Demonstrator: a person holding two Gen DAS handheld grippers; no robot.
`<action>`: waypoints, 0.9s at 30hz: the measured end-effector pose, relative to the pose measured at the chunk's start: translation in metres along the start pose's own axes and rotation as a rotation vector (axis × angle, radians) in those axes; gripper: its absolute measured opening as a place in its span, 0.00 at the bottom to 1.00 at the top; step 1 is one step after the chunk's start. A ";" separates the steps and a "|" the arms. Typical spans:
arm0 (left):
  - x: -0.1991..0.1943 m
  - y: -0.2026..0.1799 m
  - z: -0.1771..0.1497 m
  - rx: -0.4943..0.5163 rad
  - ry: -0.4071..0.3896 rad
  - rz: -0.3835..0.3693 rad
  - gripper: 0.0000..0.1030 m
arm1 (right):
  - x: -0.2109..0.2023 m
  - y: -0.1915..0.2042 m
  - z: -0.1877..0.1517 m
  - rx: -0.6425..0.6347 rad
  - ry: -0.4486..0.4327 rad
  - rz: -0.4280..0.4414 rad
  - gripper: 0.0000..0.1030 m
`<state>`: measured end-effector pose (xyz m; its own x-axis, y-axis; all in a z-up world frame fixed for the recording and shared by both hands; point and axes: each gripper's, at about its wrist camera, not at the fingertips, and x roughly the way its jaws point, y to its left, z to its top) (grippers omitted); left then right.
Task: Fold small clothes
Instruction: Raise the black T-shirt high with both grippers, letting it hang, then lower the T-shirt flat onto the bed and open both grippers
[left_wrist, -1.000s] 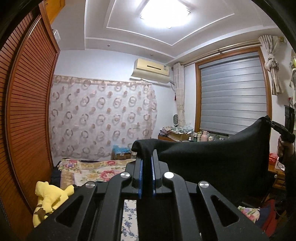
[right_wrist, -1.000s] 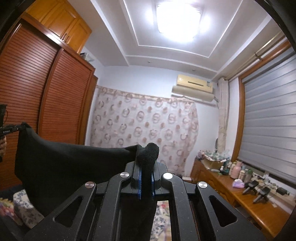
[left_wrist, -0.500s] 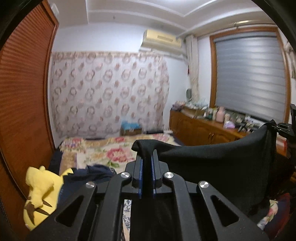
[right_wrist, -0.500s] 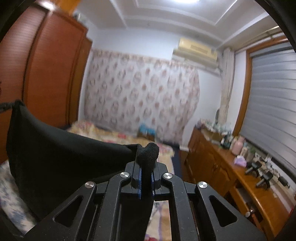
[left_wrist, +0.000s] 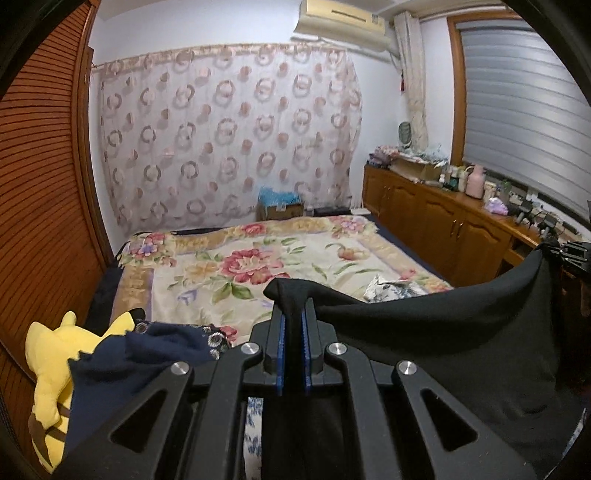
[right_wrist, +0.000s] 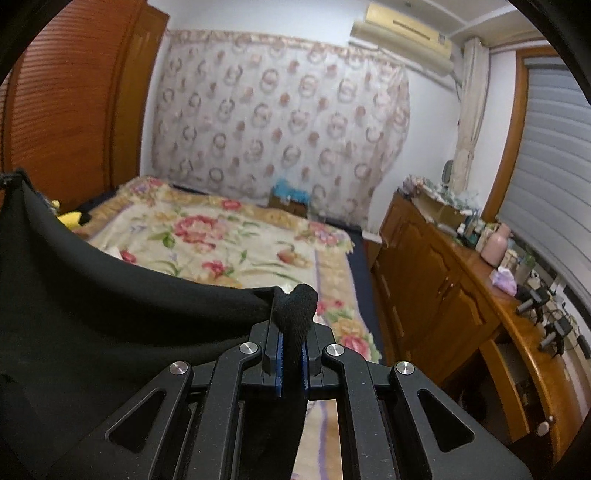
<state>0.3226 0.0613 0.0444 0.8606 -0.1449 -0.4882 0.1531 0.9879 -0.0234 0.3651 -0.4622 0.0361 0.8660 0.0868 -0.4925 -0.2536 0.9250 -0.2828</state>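
A black garment hangs stretched in the air between my two grippers, above the floral bed. My left gripper is shut on one top corner of it. My right gripper is shut on the other top corner, which bunches above the pads. The cloth sags in the middle and drapes down in both views. The right gripper shows at the far right of the left wrist view.
A yellow plush toy and a dark navy garment lie at the bed's near left. A wooden sideboard with bottles runs along the right. A wooden wardrobe stands left. A small patterned cloth lies on the bed.
Both grippers have tilted down from the ceiling toward the bed, still holding the black garment stretched. The bed, plush toy and navy garment have come into view.
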 end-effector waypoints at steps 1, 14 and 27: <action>0.006 -0.001 0.001 -0.002 0.009 0.001 0.05 | 0.010 -0.002 0.001 0.002 0.012 -0.001 0.04; 0.060 -0.010 -0.014 -0.020 0.183 -0.021 0.12 | 0.085 0.002 -0.016 0.034 0.147 0.059 0.04; 0.002 -0.041 -0.065 0.025 0.257 -0.122 0.53 | 0.033 0.012 -0.033 0.096 0.144 0.118 0.53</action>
<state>0.2869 0.0241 -0.0120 0.6843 -0.2413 -0.6881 0.2632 0.9618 -0.0756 0.3762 -0.4607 -0.0111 0.7606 0.1494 -0.6318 -0.3012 0.9433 -0.1396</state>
